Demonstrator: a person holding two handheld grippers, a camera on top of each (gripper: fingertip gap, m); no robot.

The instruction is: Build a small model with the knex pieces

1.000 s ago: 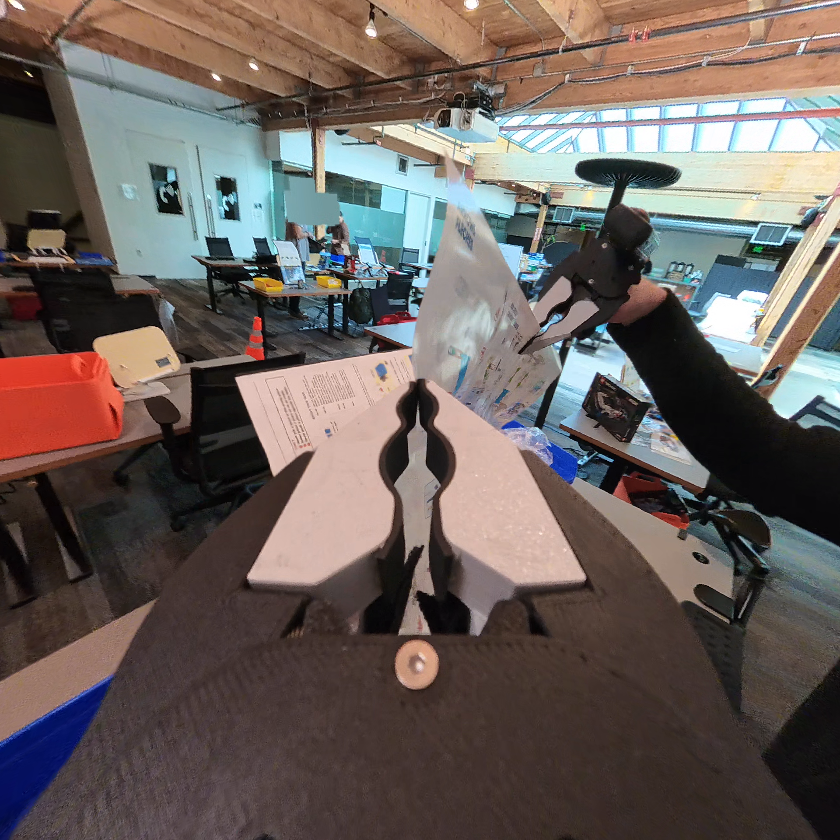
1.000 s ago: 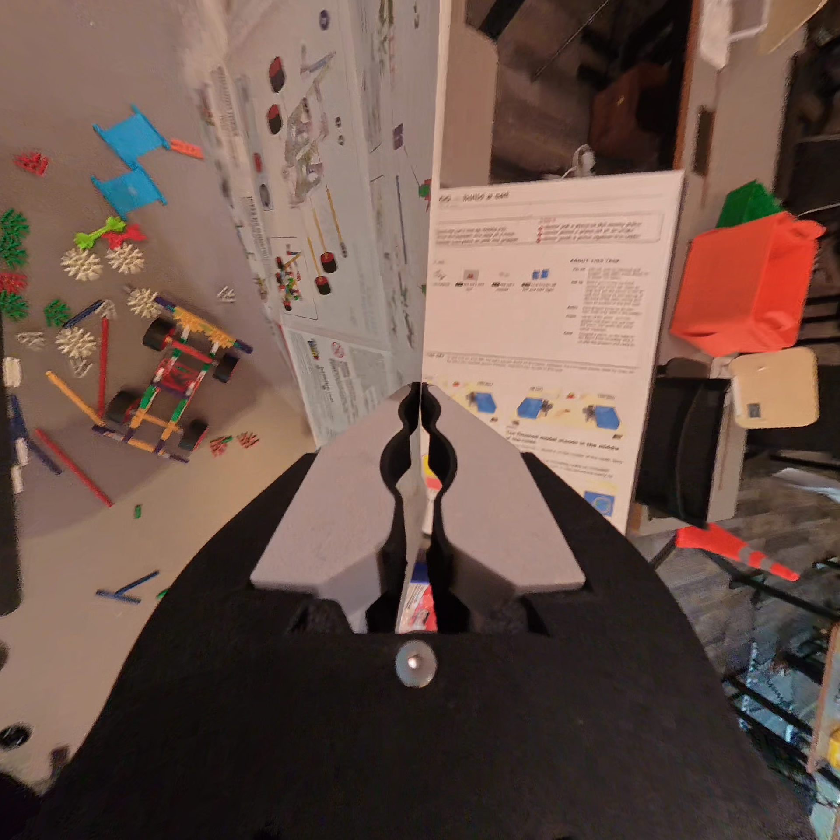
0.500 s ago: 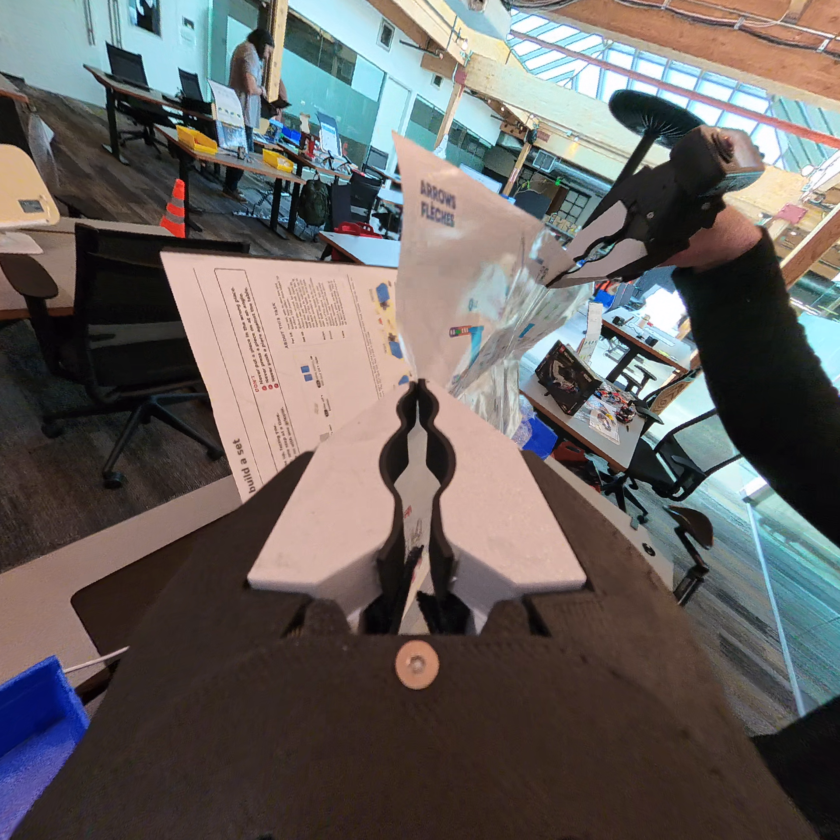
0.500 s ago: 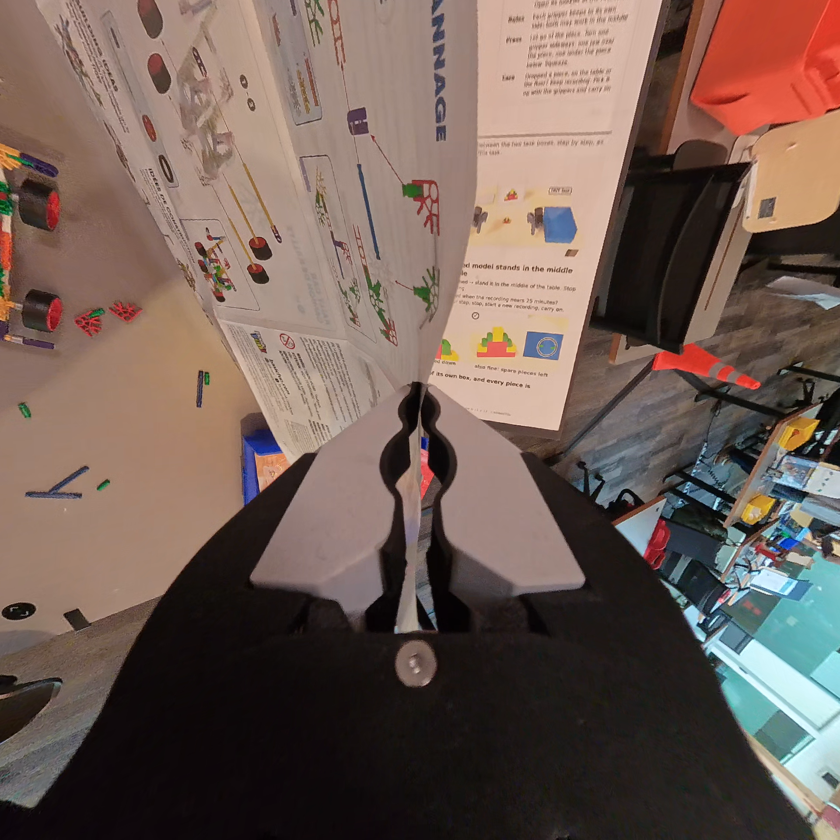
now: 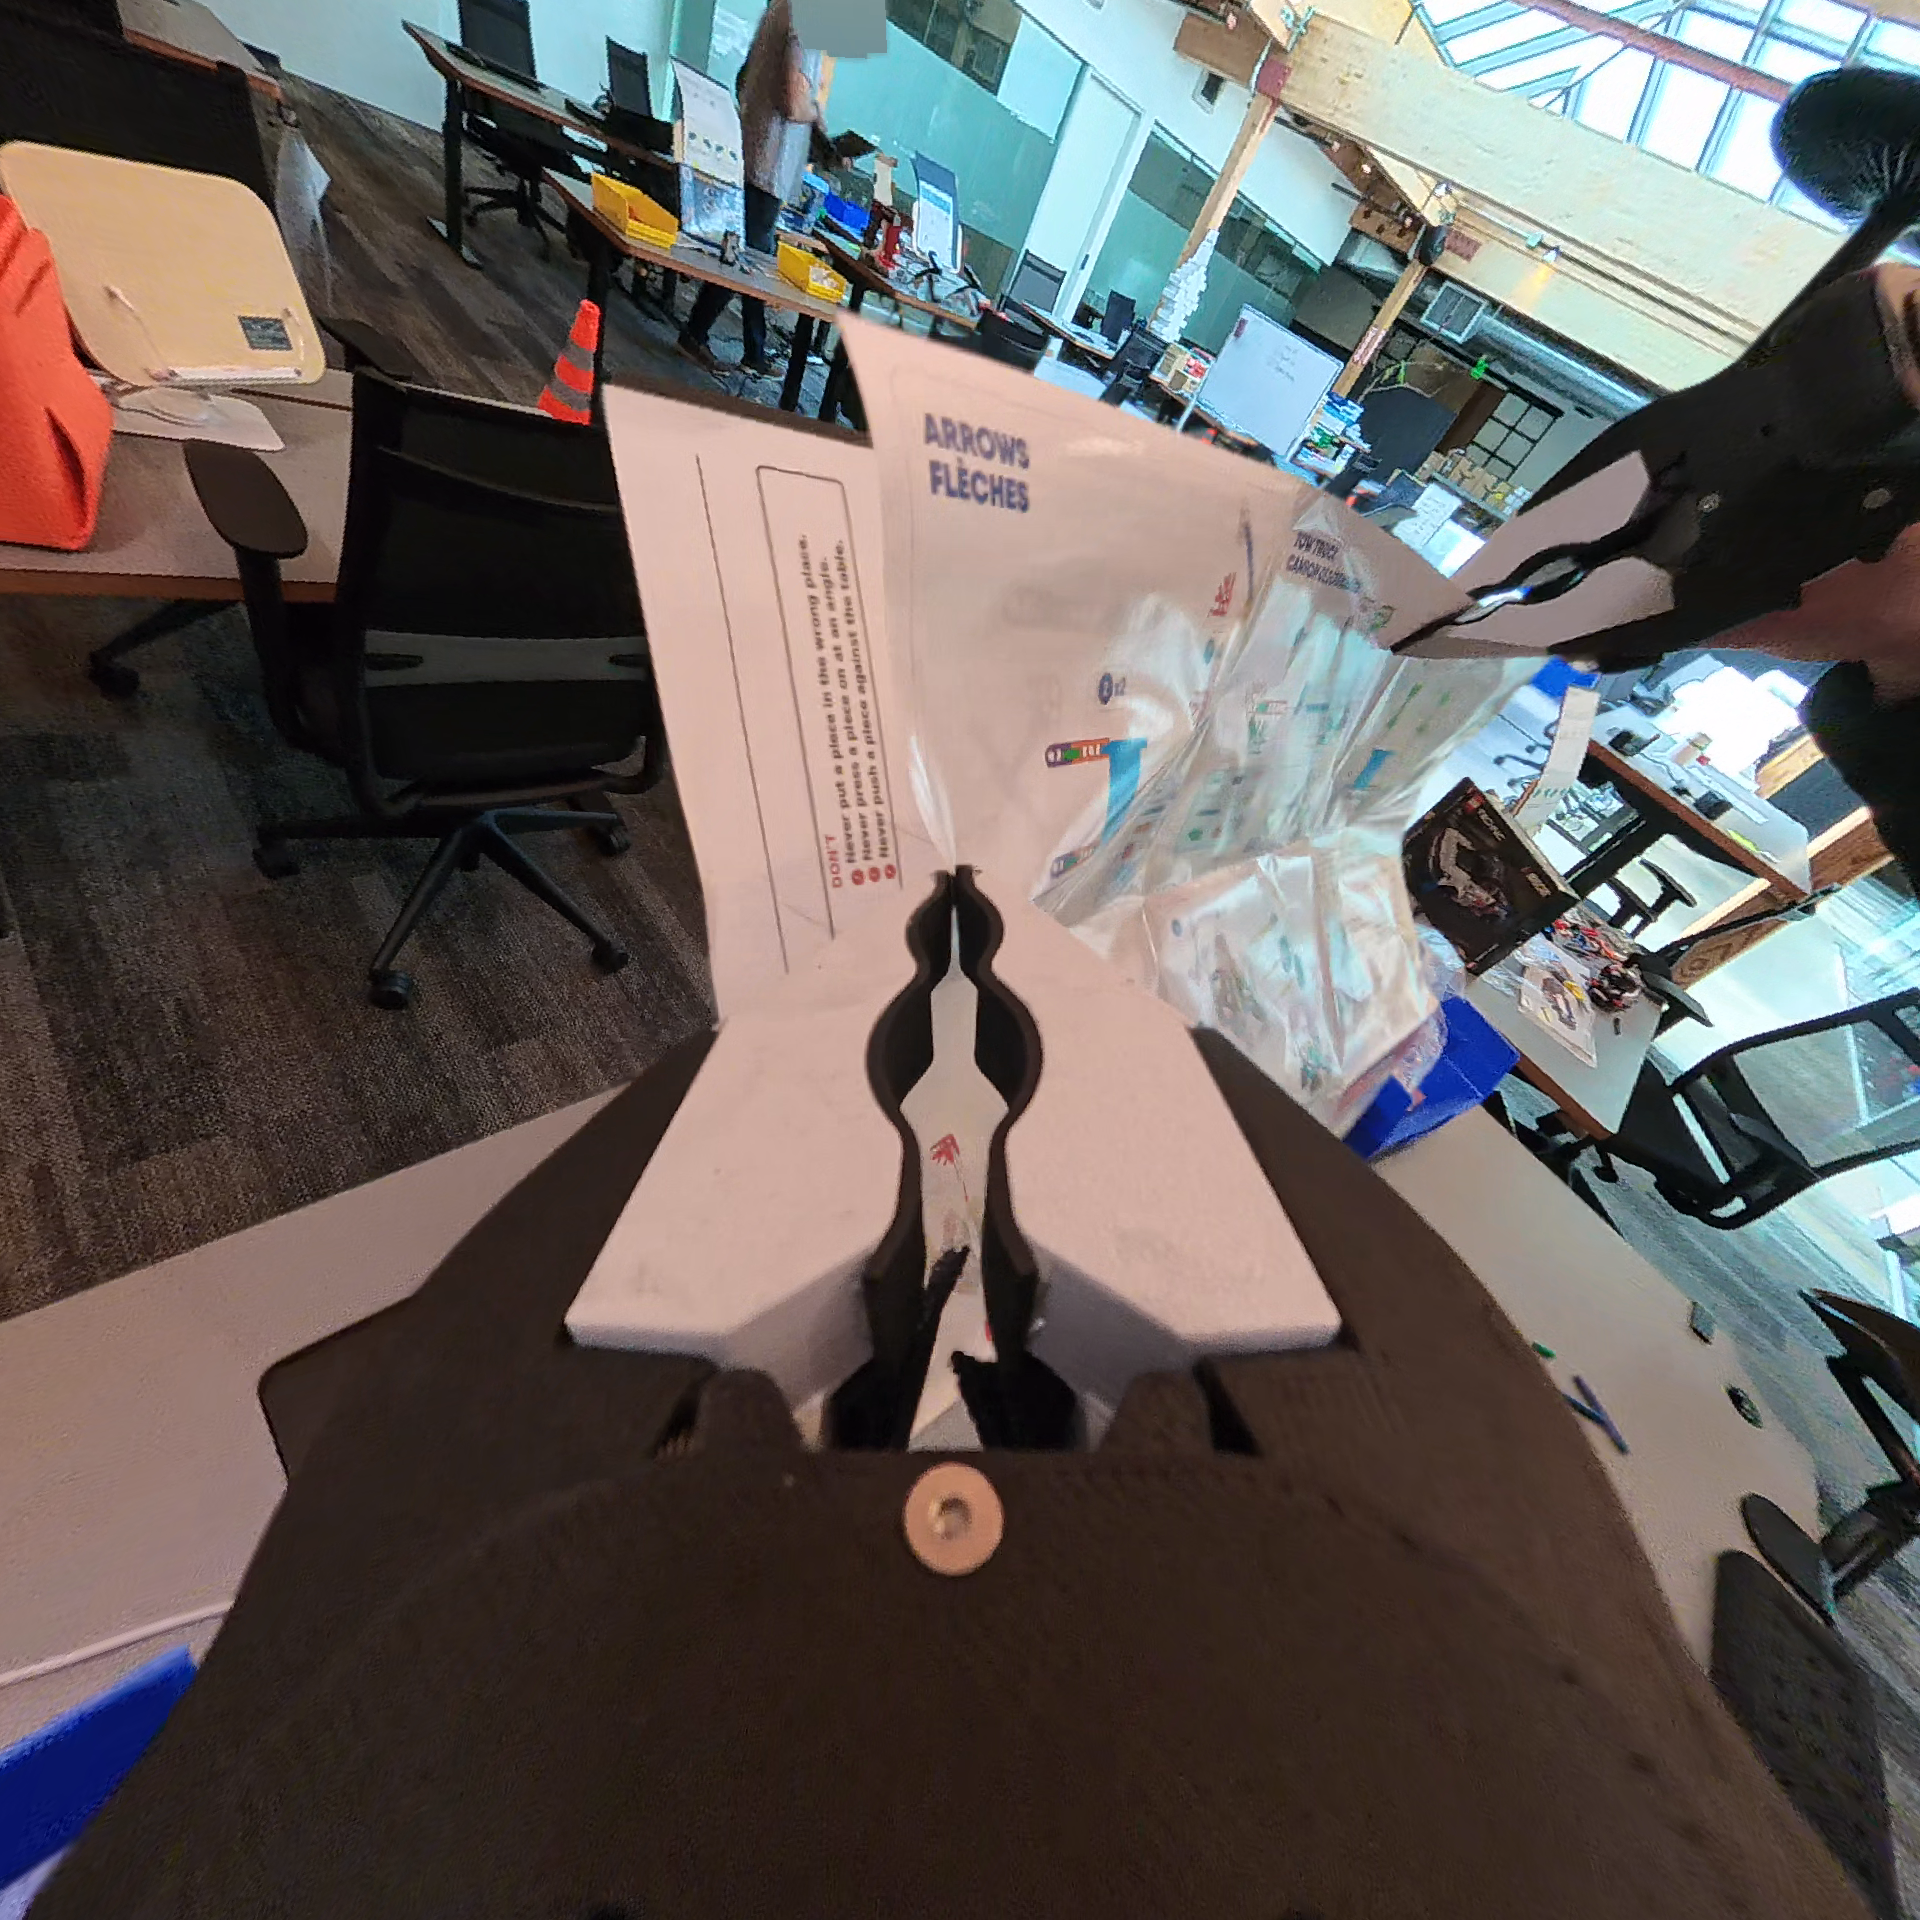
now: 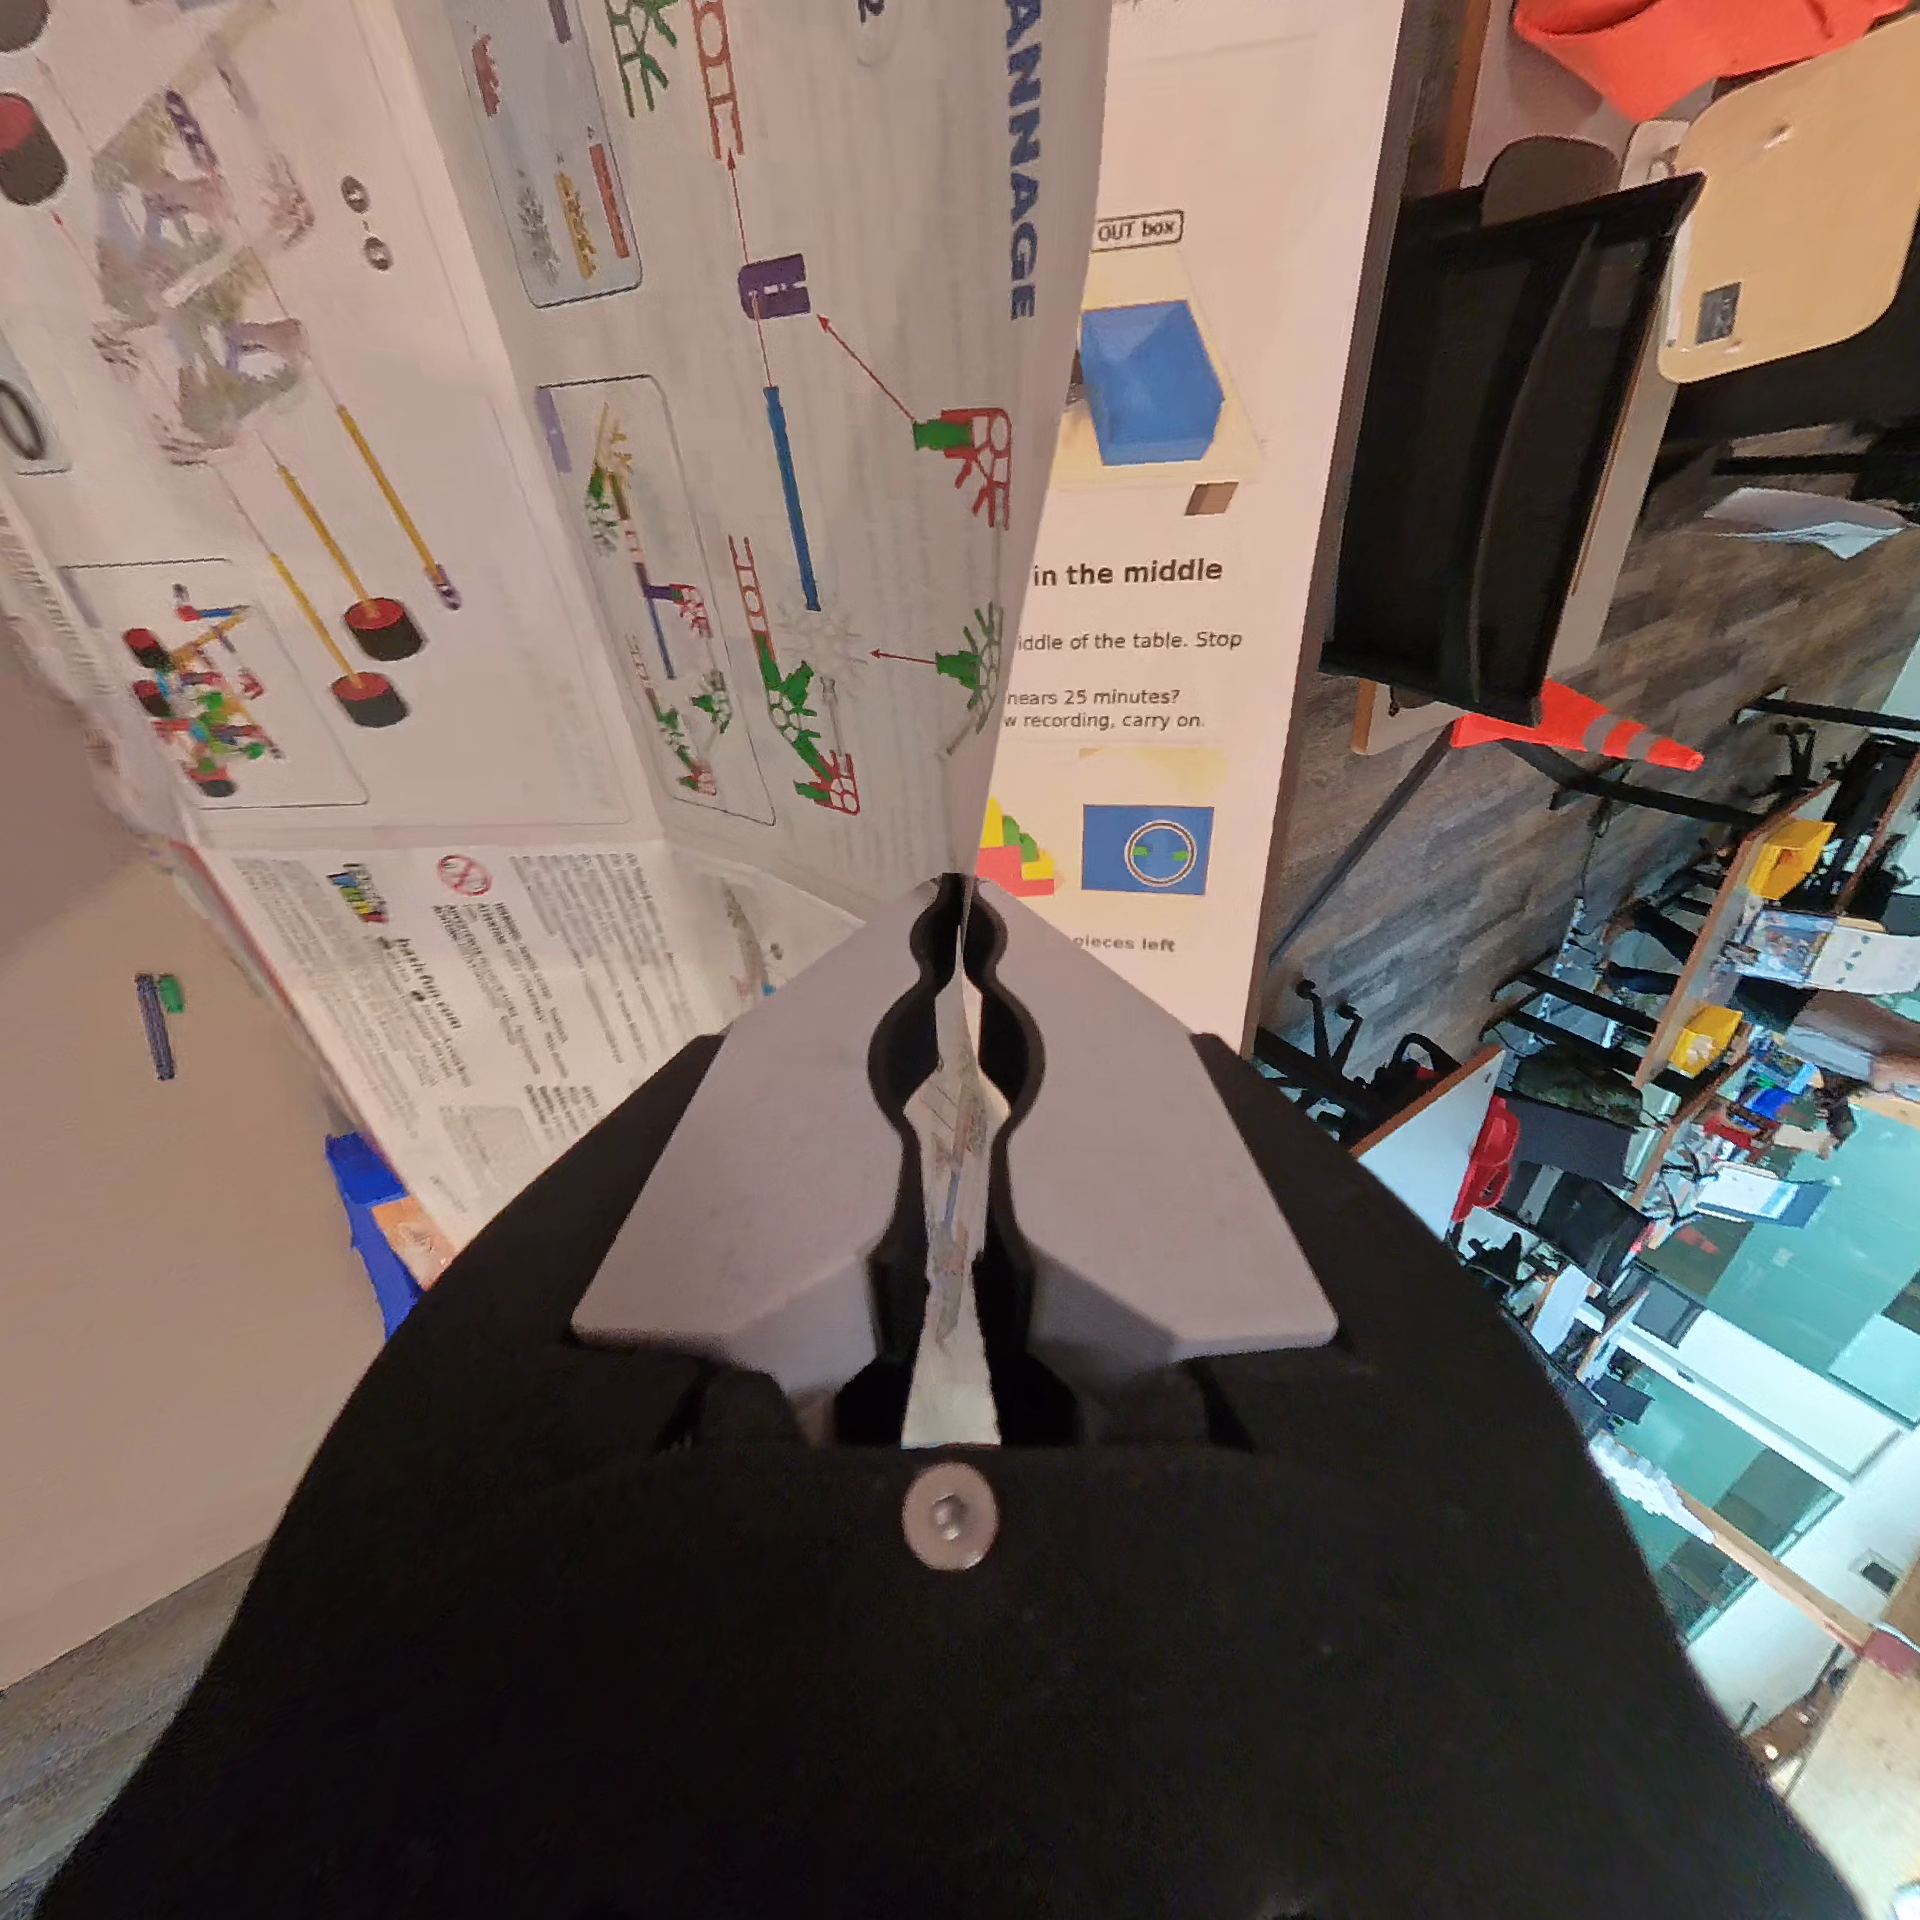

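Left gripper (image 5: 954,878) pinched tight on big folded paper sheet (image 5: 1049,623). Right gripper (image 6: 954,883) pinched tight on same sheet, other edge. Sheet now spread wider than 1 second ago, held up above tabletop (image 5: 145,1403). White card (image 5: 748,644) stands behind sheet.

The folded instruction sheet (image 5: 1091,644) rises straight ahead of the left gripper (image 5: 956,883), its lower edge pinched between the closed fingers. Up and to the right of those fingers, the right gripper (image 5: 1455,634) clamps the sheet's far corner. Behind the sheet, just left of the fingertips, stands a printed card (image 5: 748,665). Farther left is an office chair (image 5: 488,644), with a traffic cone (image 5: 571,364) behind it. Right of the fingers, below the sheet, a bin (image 5: 1444,1081) sits on the table (image 5: 1538,1247).

In the right wrist view, the sheet (image 6: 727,416) spreads ahead and left of the right gripper (image 6: 956,888), and the card (image 6: 1153,623) stands ahead to the right.
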